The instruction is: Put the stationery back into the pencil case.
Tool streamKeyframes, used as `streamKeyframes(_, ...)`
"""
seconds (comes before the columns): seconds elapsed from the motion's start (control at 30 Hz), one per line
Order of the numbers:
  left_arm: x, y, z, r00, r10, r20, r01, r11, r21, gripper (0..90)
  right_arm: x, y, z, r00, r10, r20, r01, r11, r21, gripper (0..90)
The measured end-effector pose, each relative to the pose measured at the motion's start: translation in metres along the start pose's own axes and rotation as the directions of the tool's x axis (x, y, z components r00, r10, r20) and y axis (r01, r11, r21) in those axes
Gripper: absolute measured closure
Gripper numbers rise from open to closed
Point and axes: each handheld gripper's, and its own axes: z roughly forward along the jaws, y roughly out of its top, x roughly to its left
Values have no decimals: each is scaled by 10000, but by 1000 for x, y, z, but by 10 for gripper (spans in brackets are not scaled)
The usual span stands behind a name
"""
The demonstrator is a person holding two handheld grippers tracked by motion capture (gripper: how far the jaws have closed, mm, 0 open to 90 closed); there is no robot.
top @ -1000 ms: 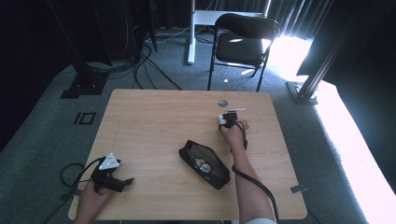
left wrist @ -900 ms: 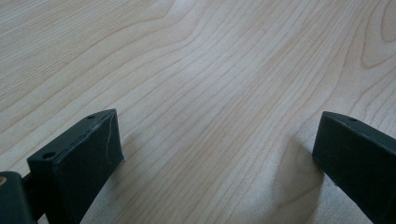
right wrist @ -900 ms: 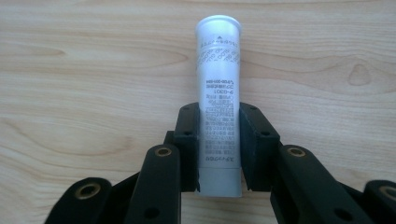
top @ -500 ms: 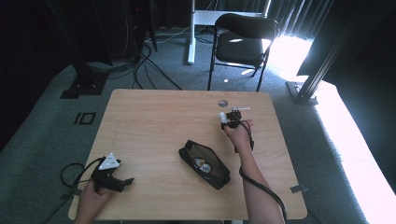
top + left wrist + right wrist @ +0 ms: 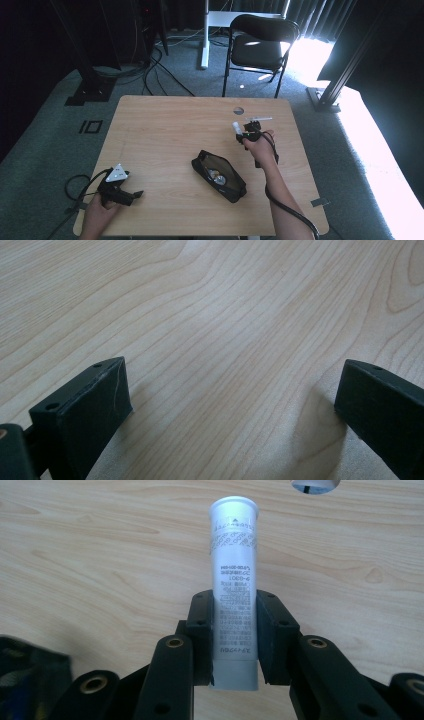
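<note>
Right gripper (image 5: 239, 131): up over the surface, near the right edge, toward the far side; seen too in the right gripper view (image 5: 235, 635).
Right jaws: pinching the white tube on both sides, pads tight on its lower half.
White tube (image 5: 234, 585): between the right jaws, cap end sticking out past them, small grey print along its side; in the high view a small white bit (image 5: 236, 127) at the tip of the gripper, off the wood.
Right hand (image 5: 260, 146): wrapped round the gripper, arm coming in from the near edge.
Left gripper (image 5: 131, 194): low at the near left corner of the surface, grey plate on top.
Left jaws: spread wide, only bare wood between them.
Left hand (image 5: 97, 210): at the near edge, holding the left gripper.
Black pouch (image 5: 220, 175): lying open, a bit right of the middle, closer to the near edge, well apart from the tube.
Round hole (image 5: 238, 110): in the surface near the far edge, just past the tube.
Surface (image 5: 165, 135): light wood, grain lines showing.
Chair (image 5: 260, 45): black, on the floor beyond the far edge.
</note>
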Motion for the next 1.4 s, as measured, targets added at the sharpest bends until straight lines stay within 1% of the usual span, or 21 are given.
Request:
streamKeyframes(0.33,0,0,0,10000,0,1,0,10000,1,16,12,-12,-30,9949,-852,-535,837,9961,-286,707)
streamKeyframes(0.37,0,0,0,10000,0,2,0,10000,1,16,16,-14,-38,9922,-999,-741,977,9947,-335,708)
streamKeyframes(0.5,0,0,0,10000,2,0,-2,10000,0,16,24,-17,-52,9851,-1436,-949,1401,9892,-423,708)
streamKeyframes(0.57,0,0,0,10000,2,2,-2,10000,0,16,27,-19,-58,9834,-1335,-1229,1270,9901,-592,708)
streamKeyframes(0.6,0,0,0,10000,4,1,-4,10000,1,16,30,-20,-62,9801,-1507,-1292,1468,9884,-397,708)
streamKeyframes(0.67,0,0,0,10000,5,0,-5,10000,1,16,33,-22,-65,9796,-1503,-1332,1446,9882,-515,708)
streamKeyframes(0.7,0,0,0,10000,4,1,-4,10000,-2,16,39,-23,-72,9727,-1744,-1529,1681,9843,-530,708)
streamKeyframes(0.77,0,0,0,10000,16,-3,-16,10000,5,16,46,-24,-80,9651,-1978,-1714,1891,9798,-657,708)
streamKeyframes(0.83,0,0,0,10000,25,-12,-25,10000,-3,16,49,-25,-83,9630,-1982,-1825,1865,9792,-793,707)
streamKeyframes(0.87,0,0,0,10000,12,-9,-12,10000,-6,16,57,-28,-89,9542,-2237,-1985,2121,9741,-782,708)
streamKeyframes(0.9,0,0,0,10000,9,-7,-9,10000,-12,16,59,-30,-90,9528,-2215,-2079,2083,9745,-838,708)
streamKeyframes(0.97,0,0,0,10000,7,-8,-7,10000,-13,16,66,-34,-91,9421,-2506,-2229,2418,9681,-661,707)
streamKeyframes(1.0,0,0,0,10000,7,-8,-7,10000,-13,16,66,-34,-91,9421,-2506,-2229,2418,9681,-661,707)
streamKeyframes(1.03,0,0,0,10000,8,-10,-8,10000,-14,16,75,-40,-90,9305,-2769,-2397,2734,9607,-486,707)
streamKeyframes(1.1,0,0,0,10000,4,-11,-4,10000,-14,16,80,-44,-88,9248,-2855,-2517,2833,9579,-454,708)
streamKeyframes(1.13,0,0,0,10000,-8,-4,8,10000,-14,16,84,-46,-86,9186,-3074,-2483,3118,9499,-226,707)
streamKeyframes(1.23,0,0,0,10000,-9,-2,9,10000,-15,16,88,-49,-83,9157,-3069,-2595,3140,9493,-146,707)
streamKeyframes(1.27,0,0,0,10000,6,2,-6,10000,2,16,92,-54,-77,9098,-3247,-2586,3382,9410,85,707)
streamKeyframes(1.3,0,0,0,10000,0,3,0,10000,-1,16,94,-55,-75,9062,-3303,-2639,3474,9375,196,707)
streamKeyframes(1.37,0,0,0,10000,-12,0,12,10000,-12,16,96,-58,-70,9052,-3427,-2512,3610,9321,290,708)
streamKeyframes(1.4,0,0,0,10000,-11,-1,11,10000,-13,16,97,-59,-67,9023,-3575,-2409,3777,9250,420,707)
